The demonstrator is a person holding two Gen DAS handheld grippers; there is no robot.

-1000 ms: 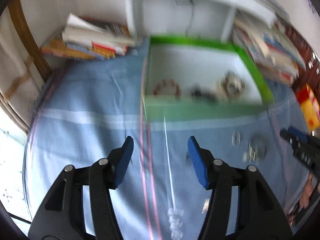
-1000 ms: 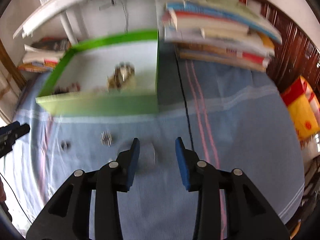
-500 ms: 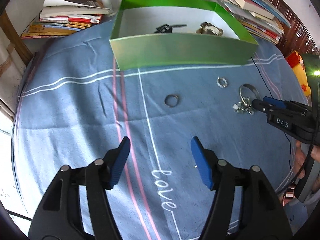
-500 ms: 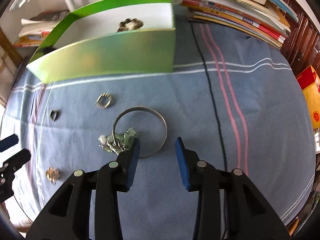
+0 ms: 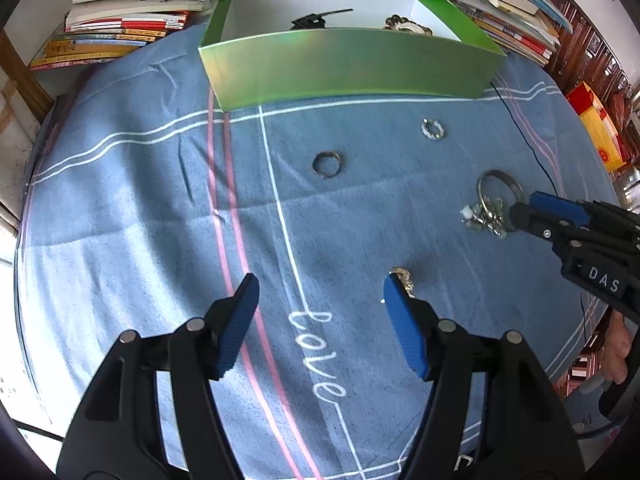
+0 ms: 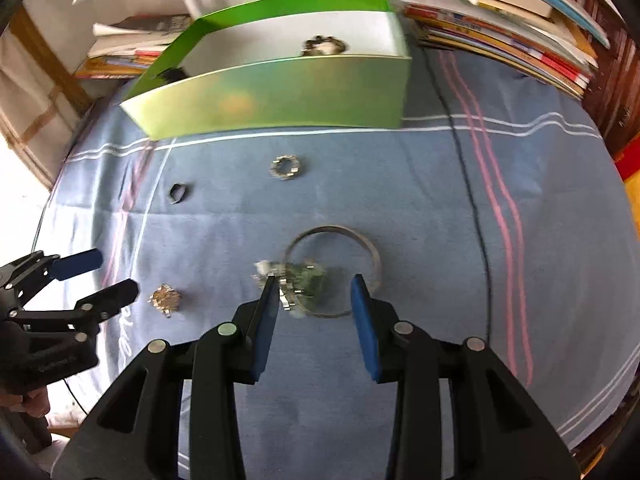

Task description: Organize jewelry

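A silver bangle with a charm cluster [image 6: 332,270] lies on the blue cloth; my right gripper [image 6: 314,294] is open and low, its jaws either side of the charms. It also shows in the left wrist view [image 5: 490,204], with the right gripper [image 5: 532,206] at its edge. My left gripper [image 5: 320,292] is open and empty; a small gold piece [image 5: 402,276] lies by its right fingertip, also seen in the right wrist view [image 6: 165,299]. A dark ring [image 5: 327,165] and a beaded ring [image 5: 433,129] lie nearer the green box [image 5: 352,68], which holds other jewelry.
Stacks of books sit behind the box on the left [image 5: 116,20] and on the right [image 5: 504,4]. A thin black cable [image 6: 468,200] runs across the cloth on the right. A yellow and red package [image 5: 600,124] stands beyond the table's right edge.
Both grippers have come down closer to the cloth and back from the box. The right gripper's jaws now straddle the bangle's charms. The gold piece has come into view by the left gripper.
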